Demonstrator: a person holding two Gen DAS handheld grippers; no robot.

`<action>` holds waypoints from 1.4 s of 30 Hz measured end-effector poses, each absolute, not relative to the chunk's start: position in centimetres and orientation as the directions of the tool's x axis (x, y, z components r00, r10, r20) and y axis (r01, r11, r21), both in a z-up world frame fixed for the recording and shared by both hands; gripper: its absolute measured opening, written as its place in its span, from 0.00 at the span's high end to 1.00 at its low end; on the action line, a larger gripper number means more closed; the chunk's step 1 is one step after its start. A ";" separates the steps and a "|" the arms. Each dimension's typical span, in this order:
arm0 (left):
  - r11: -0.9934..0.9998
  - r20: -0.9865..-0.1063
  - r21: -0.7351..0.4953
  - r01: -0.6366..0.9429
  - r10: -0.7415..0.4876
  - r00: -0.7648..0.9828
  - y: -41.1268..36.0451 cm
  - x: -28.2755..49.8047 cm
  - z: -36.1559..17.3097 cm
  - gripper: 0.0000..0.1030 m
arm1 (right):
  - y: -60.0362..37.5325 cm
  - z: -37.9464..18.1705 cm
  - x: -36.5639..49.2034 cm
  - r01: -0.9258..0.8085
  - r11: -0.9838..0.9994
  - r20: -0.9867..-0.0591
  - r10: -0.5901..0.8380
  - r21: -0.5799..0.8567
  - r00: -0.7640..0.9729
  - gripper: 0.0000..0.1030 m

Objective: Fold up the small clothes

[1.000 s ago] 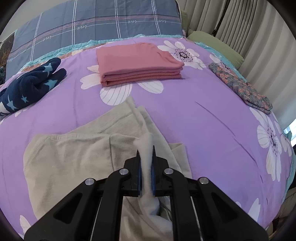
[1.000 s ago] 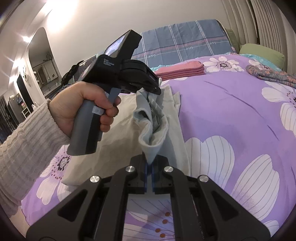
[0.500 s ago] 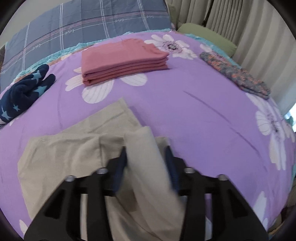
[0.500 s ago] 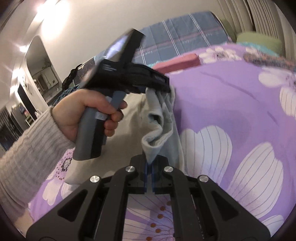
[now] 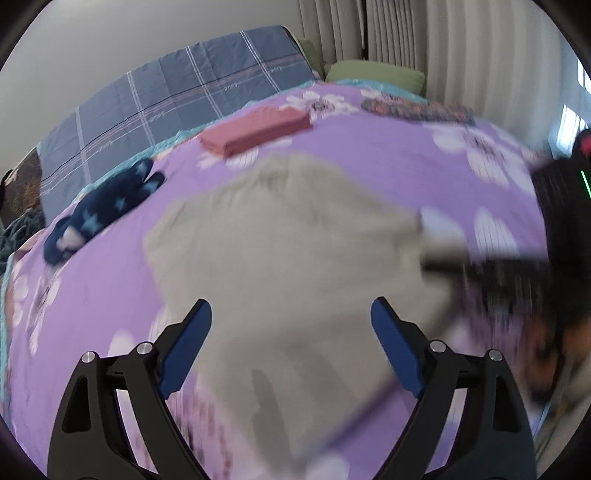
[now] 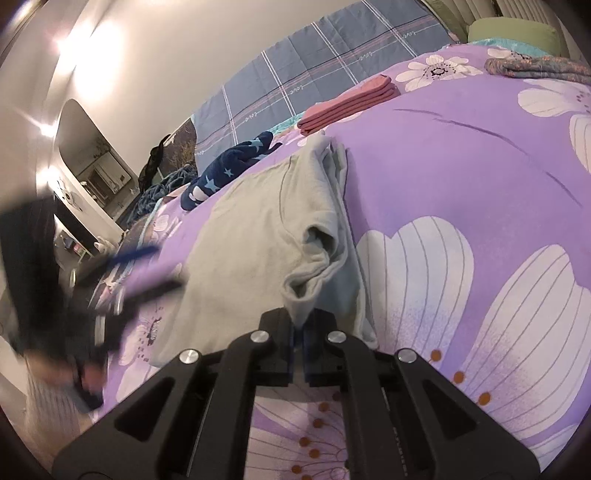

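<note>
The beige garment [image 6: 258, 236] lies on the purple flowered bedspread [image 6: 461, 177], filling the middle of both views; in the left wrist view it is smeared by motion blur. Its right edge is folded over in layers, and a bunched corner rises toward the bottom centre of the right wrist view. There the right gripper [image 6: 299, 332] has its jaws pressed together, pinching that corner of cloth between the blue pads.

The left gripper [image 5: 291, 332] sits at the bottom of its own view with jaws spread wide and opening; the garment lies below and beyond them, and the pads press on nothing. In the right wrist view this gripper shows as a dark blur at the left edge, beside the garment's left side.

Further up the bed, a folded pink garment [image 6: 347, 101] rests near the blue plaid pillow [image 6: 325, 62]. A navy star-patterned garment [image 6: 229, 166] lies crumpled to the left of it, and a multicoloured patterned cloth [image 6: 535, 68] lies at the upper right, near a green pillow [image 6: 513, 31]. Pale curtains [image 5: 461, 55] hang at the upper right of the left wrist view
</note>
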State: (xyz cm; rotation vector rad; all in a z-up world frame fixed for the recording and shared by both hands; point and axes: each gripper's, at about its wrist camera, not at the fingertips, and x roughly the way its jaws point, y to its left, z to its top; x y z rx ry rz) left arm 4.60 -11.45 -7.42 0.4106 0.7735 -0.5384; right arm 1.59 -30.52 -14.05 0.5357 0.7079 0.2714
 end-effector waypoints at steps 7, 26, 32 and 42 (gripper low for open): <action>0.834 -0.778 0.161 0.528 -0.222 0.588 -7.6 1.0 -11.4 0.14 | -31.6 -12.2 1.6 -0.086 0.729 -0.456 0.510 0.679 0.729 0.97; 0.906 -0.721 0.034 0.421 -0.269 0.638 -4.0 1.5 -11.5 0.14 | -32.0 -11.8 0.6 -0.001 0.703 -0.485 0.492 0.712 0.723 0.97; 0.875 -0.706 0.074 0.479 -0.294 0.645 -7.1 1.2 -11.3 0.14 | -31.4 -9.3 1.6 -0.035 0.695 -0.449 0.501 0.718 0.740 0.97; 0.939 -0.692 0.224 0.260 -0.035 0.721 -4.6 1.9 -11.1 0.14 | -32.4 -10.7 0.8 0.017 0.679 -0.481 0.502 0.734 0.719 0.97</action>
